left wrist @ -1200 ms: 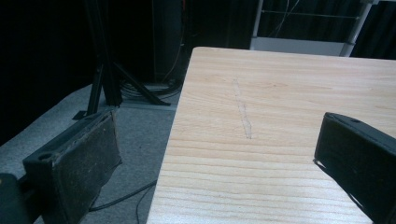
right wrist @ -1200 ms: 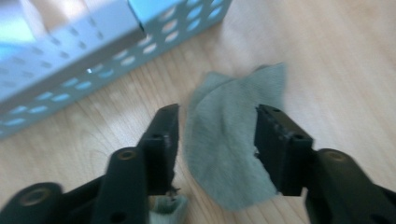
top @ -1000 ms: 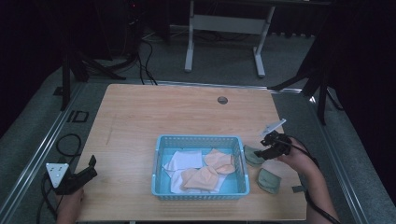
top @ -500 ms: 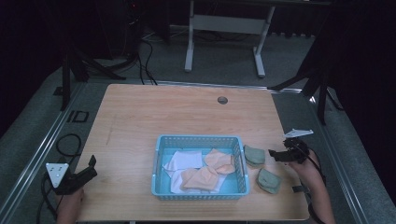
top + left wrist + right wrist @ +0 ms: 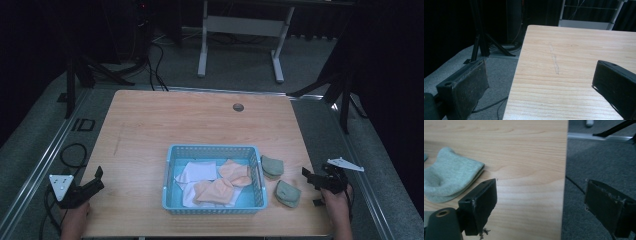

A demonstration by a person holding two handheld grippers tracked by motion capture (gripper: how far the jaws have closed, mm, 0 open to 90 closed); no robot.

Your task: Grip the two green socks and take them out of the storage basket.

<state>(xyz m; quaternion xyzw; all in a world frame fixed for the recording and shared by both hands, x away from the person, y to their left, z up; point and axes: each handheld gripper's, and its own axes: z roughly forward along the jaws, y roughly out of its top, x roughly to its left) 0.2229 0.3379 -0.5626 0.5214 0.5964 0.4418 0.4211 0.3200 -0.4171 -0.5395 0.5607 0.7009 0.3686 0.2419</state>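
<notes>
Dark walls and grey floor go all around a light wooden desk [image 5: 200, 125] with a small round hole [image 5: 238, 107] near its far edge. On the near half of the desk sits a blue basket [image 5: 214, 205] with holes in its walls. Inside the basket lie white cloths [image 5: 192, 175] on the left side and peach-coloured socks [image 5: 225, 182] on the right side. Just to the right of the basket lie two green socks, folded up small. One green sock [image 5: 272, 166] is almost touching the basket's right wall, near its far corner. The other green sock [image 5: 288, 193] lies a little closer to the person and a bit farther from the basket. The right gripper [image 5: 311, 177] is to the right of the basket, past the green socks, at the right edge of the desk. Its jaws are wide apart and hold nothing; one jaw is over the wood and one is over the floor. A green sock [image 5: 446, 180] shows close beside it in the right gripper view. The left gripper [image 5: 95, 180] is far to the left of the basket, at the left edge of the desk. Its jaws are wide apart too, with nothing between them but bare wood and floor.
</notes>
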